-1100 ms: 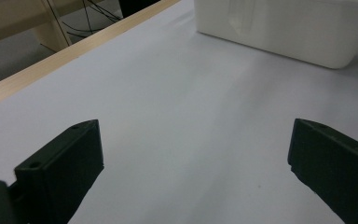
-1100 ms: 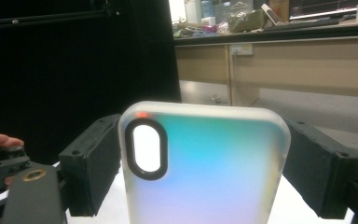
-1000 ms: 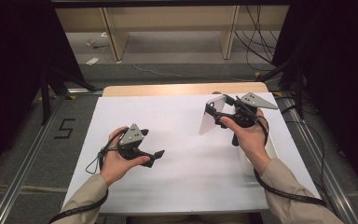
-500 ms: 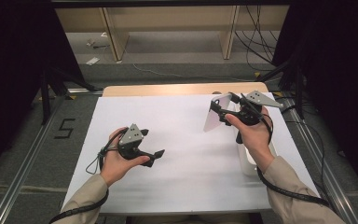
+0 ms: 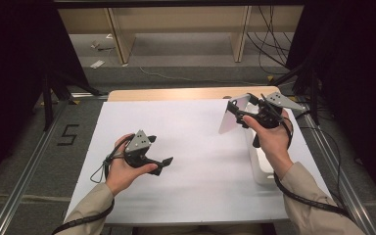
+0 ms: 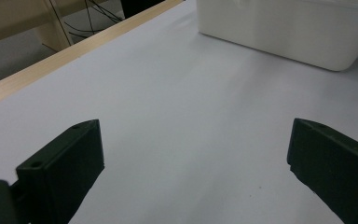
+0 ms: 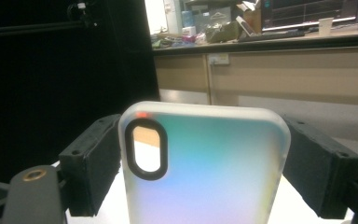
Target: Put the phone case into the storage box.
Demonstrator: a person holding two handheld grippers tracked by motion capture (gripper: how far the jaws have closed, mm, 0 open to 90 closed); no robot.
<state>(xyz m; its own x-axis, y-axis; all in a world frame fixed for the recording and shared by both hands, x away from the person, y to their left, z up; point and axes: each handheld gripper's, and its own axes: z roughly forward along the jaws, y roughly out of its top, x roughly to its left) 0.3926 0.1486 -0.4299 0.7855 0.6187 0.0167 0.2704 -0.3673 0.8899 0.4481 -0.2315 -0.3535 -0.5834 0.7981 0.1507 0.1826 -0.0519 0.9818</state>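
A translucent phone case point(image 5: 231, 116) with a pale iridescent tint and an oval camera cutout is held upright in the air over the right side of the table. My right gripper point(image 5: 238, 108) is shut on it, and in the right gripper view both black pads point(image 7: 93, 163) press on the sides of the case point(image 7: 205, 172). My left gripper point(image 5: 162, 164) rests low on the white sheet at the left. Its jaws stand wide open in the left gripper view, with nothing between the left gripper's point(image 6: 196, 168) pads but bare sheet.
A white rectangular bin point(image 5: 260, 169) sits on the table under the right hand, and also shows ahead of the left gripper point(image 6: 284, 32). The white sheet point(image 5: 196, 147) covers a wooden table whose far edge point(image 5: 176, 94) is bare. Dark stands and cables flank both sides.
The right hand has shifted slightly to the right and farther away with the phone case still in its jaws. The left hand has not moved.
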